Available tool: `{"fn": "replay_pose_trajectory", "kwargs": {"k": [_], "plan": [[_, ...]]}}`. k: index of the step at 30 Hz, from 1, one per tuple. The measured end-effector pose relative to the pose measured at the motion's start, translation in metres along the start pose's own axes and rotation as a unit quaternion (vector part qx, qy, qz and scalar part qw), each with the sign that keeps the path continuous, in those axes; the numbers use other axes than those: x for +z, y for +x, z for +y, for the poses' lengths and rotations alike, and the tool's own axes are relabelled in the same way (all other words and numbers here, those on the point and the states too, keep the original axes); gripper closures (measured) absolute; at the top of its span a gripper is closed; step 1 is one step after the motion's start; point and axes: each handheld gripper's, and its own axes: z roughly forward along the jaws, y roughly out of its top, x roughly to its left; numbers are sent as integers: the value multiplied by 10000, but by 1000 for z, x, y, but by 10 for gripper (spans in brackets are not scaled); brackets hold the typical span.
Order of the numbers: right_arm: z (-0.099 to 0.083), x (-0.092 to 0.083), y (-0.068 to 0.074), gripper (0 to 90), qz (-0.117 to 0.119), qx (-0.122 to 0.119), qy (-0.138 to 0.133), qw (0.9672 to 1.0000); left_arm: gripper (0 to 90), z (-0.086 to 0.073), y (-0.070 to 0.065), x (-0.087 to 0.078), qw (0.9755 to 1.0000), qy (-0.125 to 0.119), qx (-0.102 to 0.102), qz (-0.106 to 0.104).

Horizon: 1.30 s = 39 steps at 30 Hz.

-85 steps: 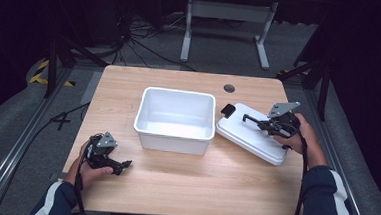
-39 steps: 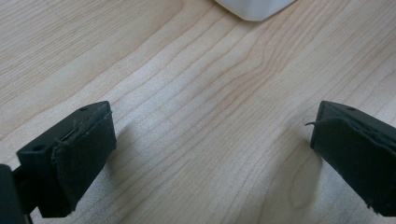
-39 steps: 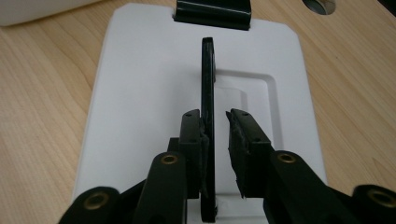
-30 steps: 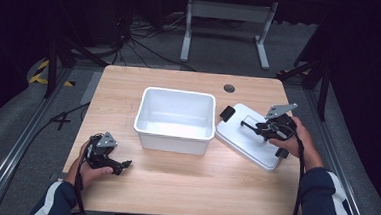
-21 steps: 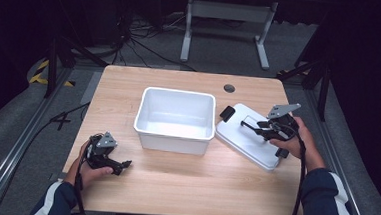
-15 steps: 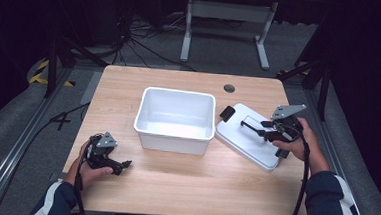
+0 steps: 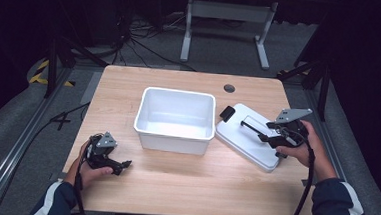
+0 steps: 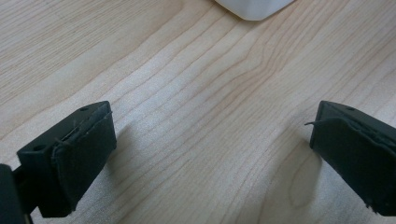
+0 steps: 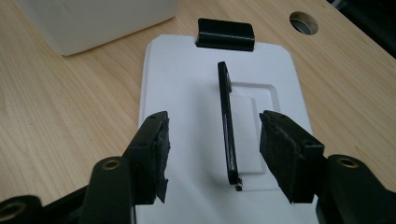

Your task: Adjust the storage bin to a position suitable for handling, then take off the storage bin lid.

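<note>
Pale wooden table (image 7: 183, 187) carries your lid (image 7: 249, 136) flat at 3 o'clock of the white bin (image 7: 175, 119). Your right gripper (image 9: 212, 149) has just been opening, jaws straddling the thin black handle (image 9: 227, 126) untouched. Light, stiff, likely slippery plastic: pinch that handle mid-length. Left gripper (image 8: 210, 154) open, empty.

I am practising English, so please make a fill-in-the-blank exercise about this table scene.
1. The white lid lies on the table to the ____ of the white tub in the high view.
2. The lid's black handle stands between the jaws of the ____ gripper.
3. Inside, the tub is ____.
4. The left gripper has its jaws ____.

Missing words: right; right; empty; open
</note>
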Motion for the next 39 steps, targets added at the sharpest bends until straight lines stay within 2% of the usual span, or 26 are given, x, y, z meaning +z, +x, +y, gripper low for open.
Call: {"fn": "replay_pose_trajectory", "kwargs": {"k": [5,16,25,39], "plan": [[-6,-6,6,363,-114,21,-61,9999,8,0,0,0,10000,-4,8,8],[-27,-17,14,349,-251,54,-80,9996,8,0,0,0,10000,2,-2,-8],[-48,-25,22,345,-229,81,-100,9997,8,0,0,0,10000,-6,8,10],[-85,-26,33,320,-221,123,-173,9995,8,0,0,0,10000,3,-1,-5]]}}
